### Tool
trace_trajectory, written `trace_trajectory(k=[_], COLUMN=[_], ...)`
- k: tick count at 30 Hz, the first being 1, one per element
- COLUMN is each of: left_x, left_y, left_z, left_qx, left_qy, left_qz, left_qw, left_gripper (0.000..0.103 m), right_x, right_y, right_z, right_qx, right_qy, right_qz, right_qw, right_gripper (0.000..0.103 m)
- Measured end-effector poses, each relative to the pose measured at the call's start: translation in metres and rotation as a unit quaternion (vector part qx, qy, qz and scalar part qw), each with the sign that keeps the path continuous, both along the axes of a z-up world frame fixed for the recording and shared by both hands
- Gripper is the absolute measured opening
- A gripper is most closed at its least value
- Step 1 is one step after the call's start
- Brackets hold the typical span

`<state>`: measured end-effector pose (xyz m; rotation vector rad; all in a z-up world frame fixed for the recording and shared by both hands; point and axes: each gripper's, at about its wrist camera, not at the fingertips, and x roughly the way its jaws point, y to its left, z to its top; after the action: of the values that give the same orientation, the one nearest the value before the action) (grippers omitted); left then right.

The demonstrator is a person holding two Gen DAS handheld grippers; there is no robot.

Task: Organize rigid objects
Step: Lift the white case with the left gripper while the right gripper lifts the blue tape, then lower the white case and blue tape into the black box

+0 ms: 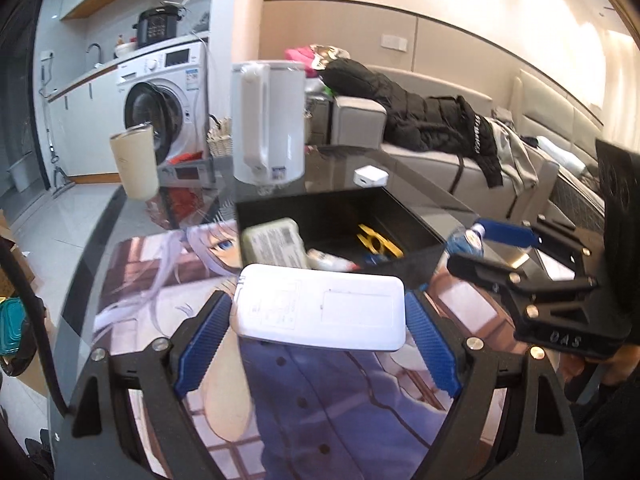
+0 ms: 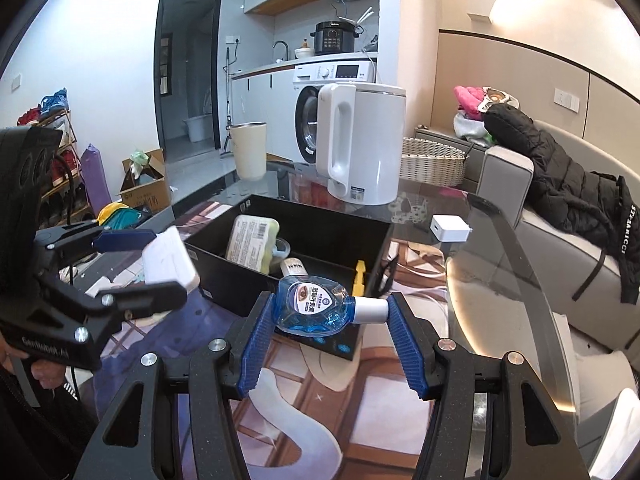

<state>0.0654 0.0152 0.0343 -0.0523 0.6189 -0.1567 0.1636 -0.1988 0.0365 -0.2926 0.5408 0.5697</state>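
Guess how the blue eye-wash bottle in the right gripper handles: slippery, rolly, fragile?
The blue bottle looks like rigid clear plastic, so probably not fragile. Its glossy rounded body may slip or pivot, since the right gripper pinches it end to end. Visible liquid probably adds some heft.

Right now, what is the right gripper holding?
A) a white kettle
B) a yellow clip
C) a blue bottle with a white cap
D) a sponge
C: the right gripper has its jaws shut on the blue bottle, pressing one end and the white cap, just above the near edge of the black box.
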Motion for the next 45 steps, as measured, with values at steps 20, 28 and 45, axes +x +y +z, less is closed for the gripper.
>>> trace_trajectory(k=[20,28,45], left_x=[0.038,0.053,0.07], left_y=[0.01,0.007,0.003], left_z=[0.008,0.001,-0.013], left_qx=[0.014,0.017,0.034], left_qy=[-0.054,-0.056,-0.03], left_qz=[0.047,0.056,0.049], left_qw=[0.9974,0.9967,0.9978], left_gripper=[0.087,0.087,0.087], right_x=[0.02,0.035,0.062], right_y=[0.02,0.021,0.033], right_z=[0.009,0.003,-0.015], right_qx=[0.018,0.026,0.014], right_qy=[-0.03,-0.03,-0.012], right_qz=[0.011,0.007,0.016], right_qw=[0.999,0.999,1.0], right_gripper=[0.058,0.058,0.058])
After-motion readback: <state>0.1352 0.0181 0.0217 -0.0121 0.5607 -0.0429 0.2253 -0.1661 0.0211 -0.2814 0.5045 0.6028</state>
